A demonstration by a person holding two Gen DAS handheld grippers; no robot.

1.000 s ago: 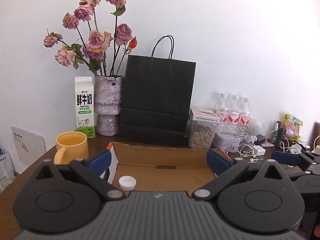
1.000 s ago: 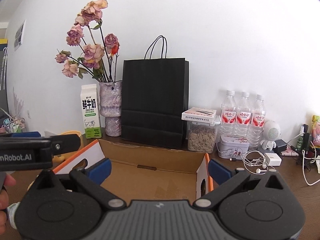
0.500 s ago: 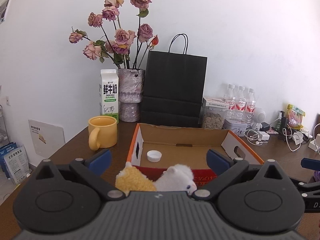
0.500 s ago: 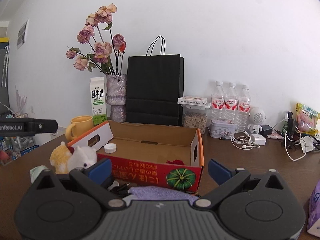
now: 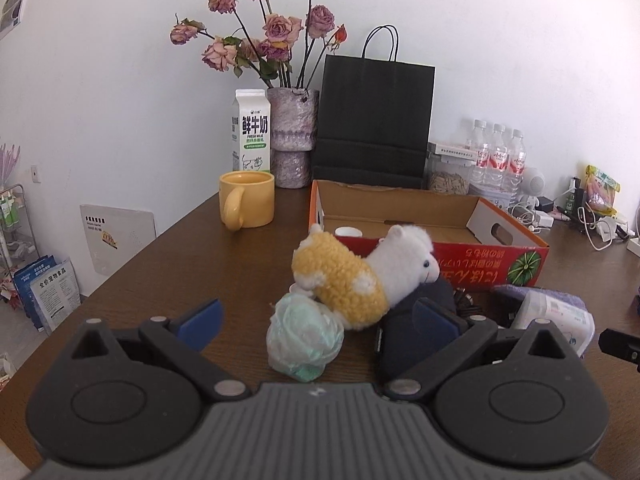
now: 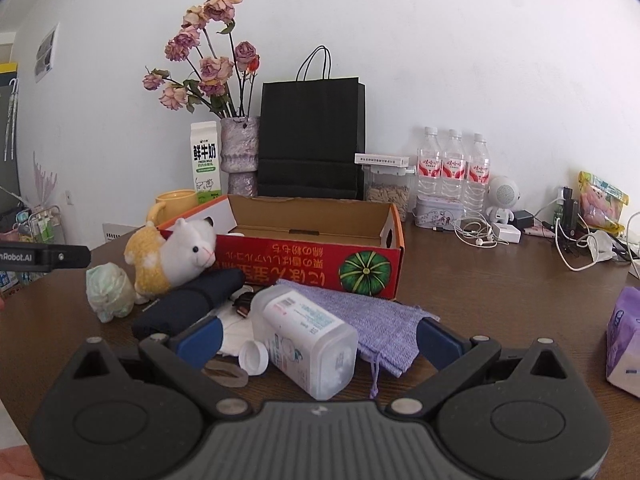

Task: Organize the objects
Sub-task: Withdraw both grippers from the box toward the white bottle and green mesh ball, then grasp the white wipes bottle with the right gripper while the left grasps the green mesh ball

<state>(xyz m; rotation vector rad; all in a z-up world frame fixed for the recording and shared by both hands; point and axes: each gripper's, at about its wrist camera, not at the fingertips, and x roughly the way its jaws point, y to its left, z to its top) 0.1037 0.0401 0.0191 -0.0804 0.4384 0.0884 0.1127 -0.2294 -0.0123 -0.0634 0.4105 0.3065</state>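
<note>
A red cardboard box (image 5: 460, 268) (image 6: 312, 260) stands open on the brown table, with a white cap (image 5: 348, 232) inside. In front of it lie a yellow-and-white plush alpaca (image 5: 360, 276) (image 6: 172, 256), a pale green crumpled wad (image 5: 304, 336) (image 6: 110, 292), a dark folded umbrella (image 6: 188, 304), a clear plastic bottle on its side (image 6: 308, 344) with its white cap (image 6: 252, 356) off, and a purple knit pouch (image 6: 372, 324). My left gripper (image 5: 316, 320) is open just before the wad and alpaca. My right gripper (image 6: 318, 336) is open around the bottle, not touching.
A yellow mug (image 5: 248, 204), milk carton (image 5: 251, 132), flower vase (image 5: 292, 136), black paper bag (image 5: 374, 120) and water bottles (image 6: 452, 168) stand behind the box. Cables and earphones (image 6: 480, 232) lie at the right. A purple tissue pack (image 6: 624, 336) is at the far right.
Both grippers have pulled back from over the box toward the table's near side, so the objects in front of the box have come into view. Both stay open.
</note>
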